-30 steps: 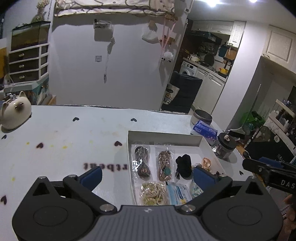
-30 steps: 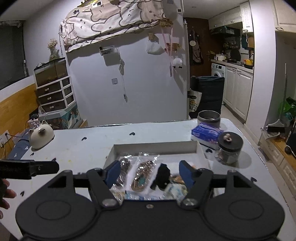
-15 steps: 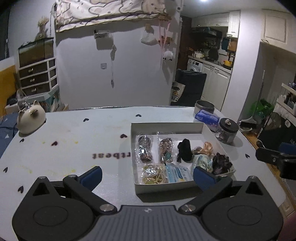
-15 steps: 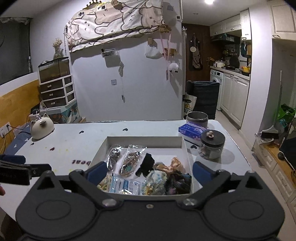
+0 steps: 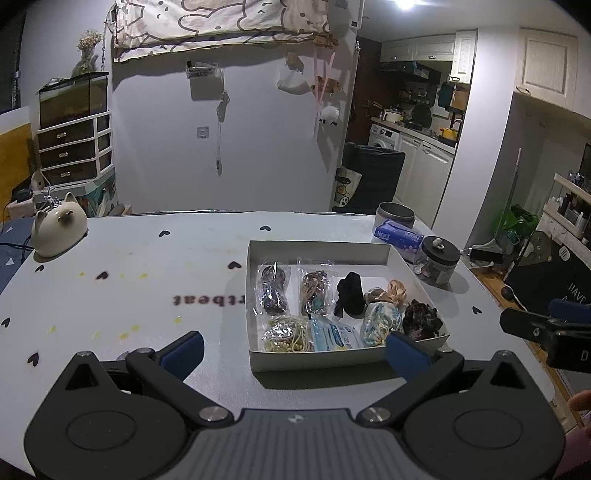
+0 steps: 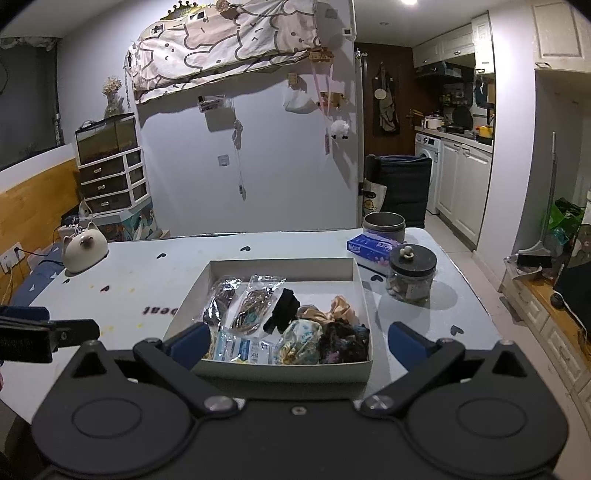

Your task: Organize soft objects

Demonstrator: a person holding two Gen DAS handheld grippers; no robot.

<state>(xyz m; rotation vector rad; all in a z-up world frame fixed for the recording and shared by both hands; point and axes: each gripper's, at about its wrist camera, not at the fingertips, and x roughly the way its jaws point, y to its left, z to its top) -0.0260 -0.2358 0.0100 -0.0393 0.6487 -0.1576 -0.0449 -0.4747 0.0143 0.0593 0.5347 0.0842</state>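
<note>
Holding perhaps eight soft items (image 5: 350, 298) — one box (image 5: 317, 250)

Dim indoor light, cool bluish cast. Ceiling lamp (image 5: 405, 4) blows out to a white spot near the top edge of both views. Wall hangings throw soft shadows. Strong fisheye bending and black vignette at corners. Focus fair; table print (image 5: 208, 300) smeared.

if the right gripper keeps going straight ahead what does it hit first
Most likely the near wall of the white box, which lies between the open fingers of the right gripper; just past that wall are the scrunchies. Depth and height are uncertain.
</note>
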